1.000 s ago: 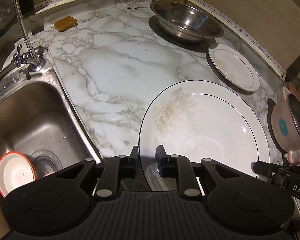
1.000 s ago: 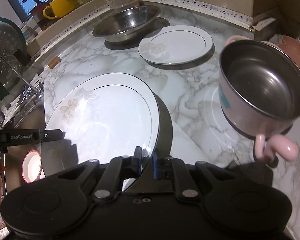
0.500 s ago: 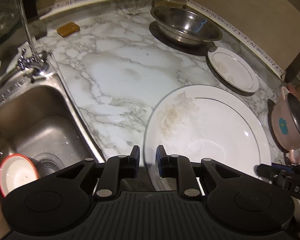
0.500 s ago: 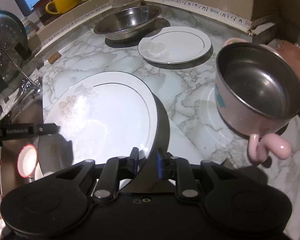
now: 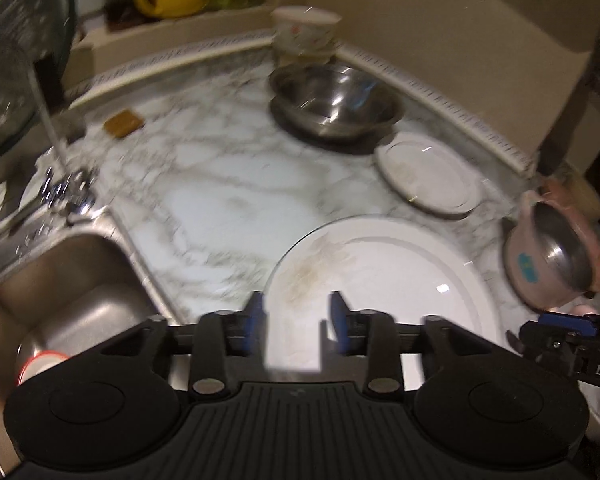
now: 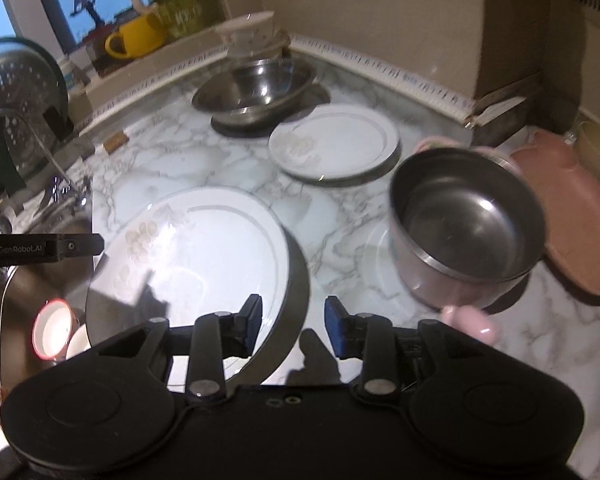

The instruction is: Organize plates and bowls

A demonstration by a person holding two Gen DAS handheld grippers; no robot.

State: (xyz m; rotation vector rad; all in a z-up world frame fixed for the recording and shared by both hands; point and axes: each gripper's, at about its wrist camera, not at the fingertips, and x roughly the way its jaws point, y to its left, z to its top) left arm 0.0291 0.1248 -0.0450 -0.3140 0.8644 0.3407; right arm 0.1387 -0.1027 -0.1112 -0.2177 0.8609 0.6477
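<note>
A large white plate with a faded flower (image 5: 380, 280) (image 6: 188, 256) lies on the marble counter (image 5: 220, 184) beside the sink. My left gripper (image 5: 296, 316) hangs over its left rim and my right gripper (image 6: 292, 320) over its right rim. Both sets of jaws are opening, and the blue pads stand clear of the rim. A smaller white plate (image 5: 428, 176) (image 6: 334, 146) sits farther back. Behind it is a wide steel bowl (image 5: 336, 98) (image 6: 256, 84). A red-rimmed bowl (image 5: 40, 360) (image 6: 54, 328) rests in the sink.
A pink pot with a steel inside (image 5: 548, 256) (image 6: 468, 224) stands right of the large plate, a pink lid (image 6: 572, 216) beyond it. The sink (image 5: 80, 280) and tap (image 5: 48, 120) are on the left. Stacked floral bowls (image 5: 304, 32) and a yellow mug (image 6: 134, 42) stand at the back.
Both grippers were shut on opposite rims of the large plate. Now both have let go, opened, and risen back from it, and the plate stays on the counter.
</note>
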